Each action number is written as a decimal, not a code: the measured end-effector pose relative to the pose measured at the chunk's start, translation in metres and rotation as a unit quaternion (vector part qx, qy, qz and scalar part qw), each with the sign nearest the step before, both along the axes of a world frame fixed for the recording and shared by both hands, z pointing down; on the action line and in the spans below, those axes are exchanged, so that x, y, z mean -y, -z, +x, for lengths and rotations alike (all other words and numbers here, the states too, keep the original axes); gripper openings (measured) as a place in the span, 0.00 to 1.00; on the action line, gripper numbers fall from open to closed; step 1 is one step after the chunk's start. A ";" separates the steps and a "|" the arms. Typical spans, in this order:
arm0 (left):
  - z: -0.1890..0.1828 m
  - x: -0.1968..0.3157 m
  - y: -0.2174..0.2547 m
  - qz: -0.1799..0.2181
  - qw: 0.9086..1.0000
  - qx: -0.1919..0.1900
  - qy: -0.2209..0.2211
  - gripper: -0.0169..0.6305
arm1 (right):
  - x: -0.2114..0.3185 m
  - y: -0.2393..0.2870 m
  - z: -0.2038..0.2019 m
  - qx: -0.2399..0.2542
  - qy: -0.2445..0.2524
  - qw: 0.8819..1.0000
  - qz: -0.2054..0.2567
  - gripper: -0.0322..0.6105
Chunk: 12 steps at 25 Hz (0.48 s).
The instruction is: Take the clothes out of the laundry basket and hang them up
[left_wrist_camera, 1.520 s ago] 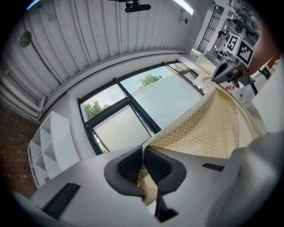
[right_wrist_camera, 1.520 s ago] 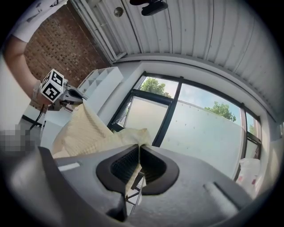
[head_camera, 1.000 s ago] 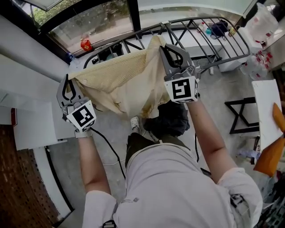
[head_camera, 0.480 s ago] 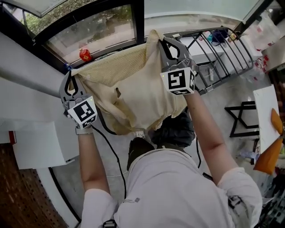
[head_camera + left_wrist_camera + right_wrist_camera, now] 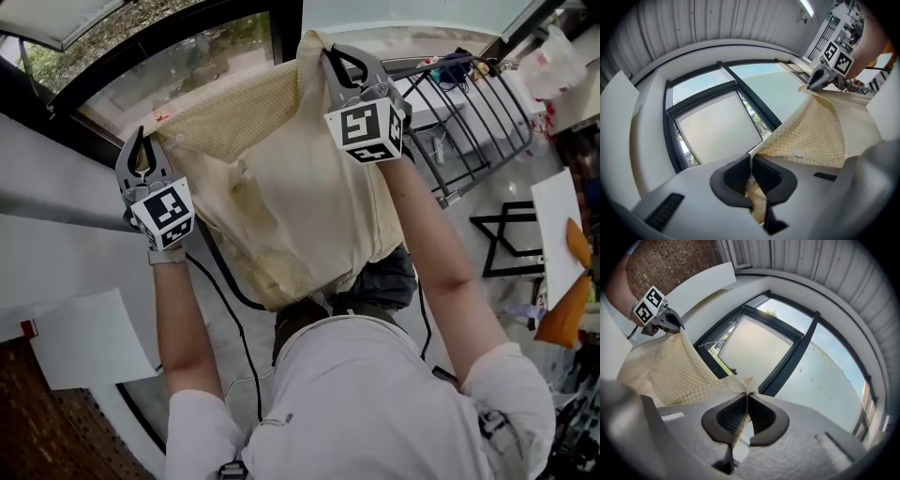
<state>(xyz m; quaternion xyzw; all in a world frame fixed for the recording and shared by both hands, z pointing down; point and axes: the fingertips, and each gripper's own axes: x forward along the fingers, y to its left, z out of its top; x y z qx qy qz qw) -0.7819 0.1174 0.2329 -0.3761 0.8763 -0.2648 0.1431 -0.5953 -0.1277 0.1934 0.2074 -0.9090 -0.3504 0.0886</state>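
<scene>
A pale yellow garment (image 5: 281,187) with a checked upper band hangs spread between my two grippers, high in front of a dark-framed window. My left gripper (image 5: 142,155) is shut on its left top corner, the cloth (image 5: 806,136) pinched between the black pads. My right gripper (image 5: 330,58) is shut on the right top corner, with the fabric (image 5: 689,376) running off to the left gripper (image 5: 670,324). In the left gripper view the right gripper (image 5: 818,79) shows at the far end of the stretched edge. The laundry basket is hidden behind the garment and the person.
A black metal drying rack (image 5: 469,103) stands to the right, with a dark item (image 5: 455,64) on its far end. The window frame (image 5: 286,23) is just beyond the garment. A folding stand (image 5: 506,244) and white paper (image 5: 553,234) lie on the floor at right.
Both grippers have carried the garment up and toward the window. The cloth now hangs longer and flatter, and the drying rack has slid to the right of the view.
</scene>
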 end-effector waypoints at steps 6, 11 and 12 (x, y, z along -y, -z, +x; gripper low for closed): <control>-0.039 0.037 -0.064 -0.045 0.998 -0.050 -0.016 0.04 | 0.028 -0.062 -0.037 -0.062 -0.011 0.997 -0.042 0.07; -0.058 0.062 -0.135 -0.090 0.990 -0.102 -0.024 0.04 | 0.043 -0.139 -0.054 -0.137 -0.015 0.987 -0.085 0.07; -0.058 0.066 -0.149 -0.101 0.988 -0.114 -0.028 0.04 | 0.046 -0.155 -0.056 -0.149 -0.017 0.984 -0.093 0.07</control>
